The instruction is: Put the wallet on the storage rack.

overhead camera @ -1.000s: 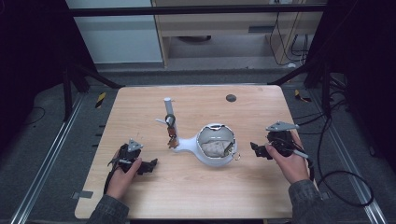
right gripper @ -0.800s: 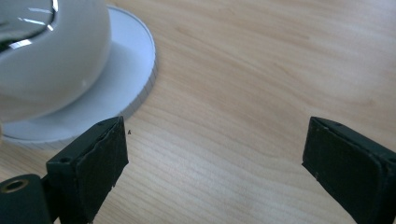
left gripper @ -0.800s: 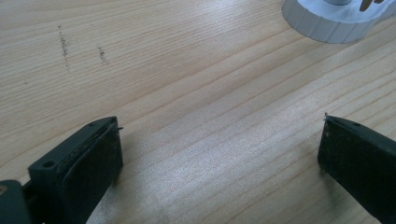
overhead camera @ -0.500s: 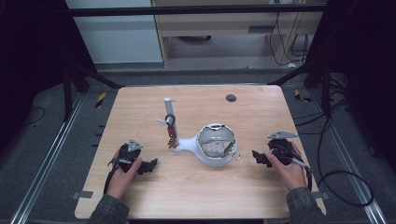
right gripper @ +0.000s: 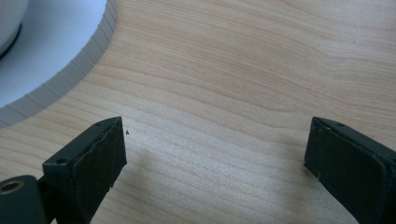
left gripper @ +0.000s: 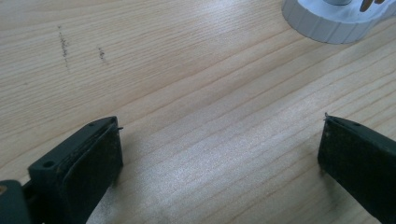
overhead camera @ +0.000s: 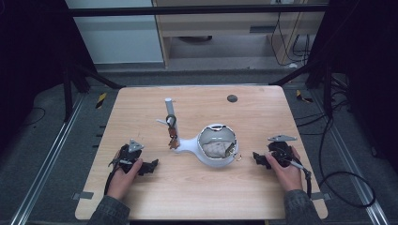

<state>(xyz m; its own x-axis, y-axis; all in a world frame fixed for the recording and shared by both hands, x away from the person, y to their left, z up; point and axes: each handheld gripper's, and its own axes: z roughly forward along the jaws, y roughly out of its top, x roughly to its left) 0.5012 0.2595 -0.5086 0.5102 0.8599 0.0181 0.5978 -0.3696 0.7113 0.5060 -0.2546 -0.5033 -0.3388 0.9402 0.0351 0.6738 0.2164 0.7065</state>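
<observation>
A big wooden table (overhead camera: pixel 197 187) is seen from above, and both hands are rested low on it near the front edge. The left hand (overhead camera: pixel 123 171) is laid flat at the left side, with its sleeve coming in from the bottom. The left gripper (overhead camera: pixel 151 166) is pointed to the right across the table. Its jaws are held wide apart, and nothing is held between them; bare wood is seen there in the left gripper view. The right hand (overhead camera: pixel 287 169) is laid at the right side, and the right gripper (overhead camera: pixel 257 158) is pointed to the left. Its jaws have just been opened a bit more and are spread wide, with only bare wood between them.

Between the two grippers a white holder (overhead camera: pixel 215 147) is stood, shaped like a round bowl with a flat base. It is placed just in front of the right gripper's tips and is not touched by them. It is well apart from the left gripper. A white post (overhead camera: pixel 169 108) is stood up at the holder's far left end. A small bunch of keys (overhead camera: pixel 172 136) is hung on that post, ahead of the left gripper.
</observation>
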